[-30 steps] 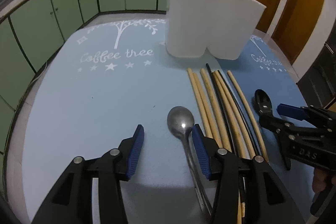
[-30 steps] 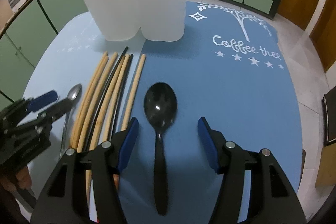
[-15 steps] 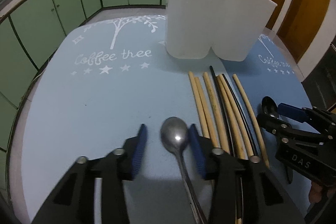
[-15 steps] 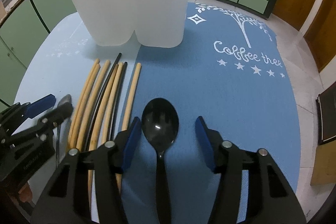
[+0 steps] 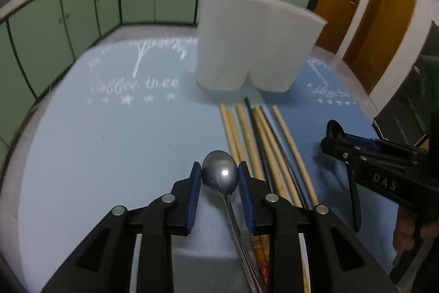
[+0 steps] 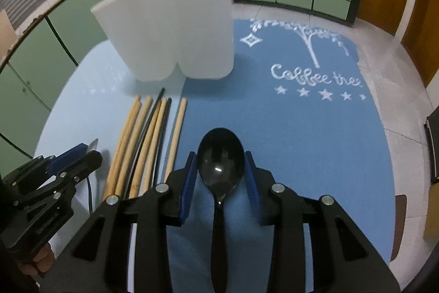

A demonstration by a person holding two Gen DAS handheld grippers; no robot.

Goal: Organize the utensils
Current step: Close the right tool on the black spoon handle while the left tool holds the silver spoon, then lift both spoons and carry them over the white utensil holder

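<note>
Your largest landmark is the blue mat [image 6: 315,133], a soft printed surface that covers the table, its near and side edges falling away to tiled floor; open mat lies to the right of the work, well clear of anything. Upon it stands the white holder [image 6: 175,26], a tall, two-lobed plastic container, upright at the far side; judged light and easy to tip, so you should approach its rim from above rather than nudge its wall. Between holder and grippers lies the row of chopsticks [image 5: 263,144], pale wooden ones with thin dark ones among them, loose, side by side and likely to roll if brushed. Your right gripper [image 6: 221,175] is closing, its blue pads at either flank of the black spoon [image 6: 221,164], the bowl between them and seemingly pinched; the spoon looks like stiff, light plastic, smooth and liable to pivot when held by the curved bowl. Your left gripper [image 5: 220,184] is narrowed about the metal spoon [image 5: 220,175], both pads pressing the bowl's edges; this spoon is judged rigid, somewhat heavier and slippery, its thin handle trailing back beneath the jaws just beside the nearest chopsticks. A grip at the neck, where bowl meets handle, would probably twist less. Lift straight up to clear the chopsticks.
</note>
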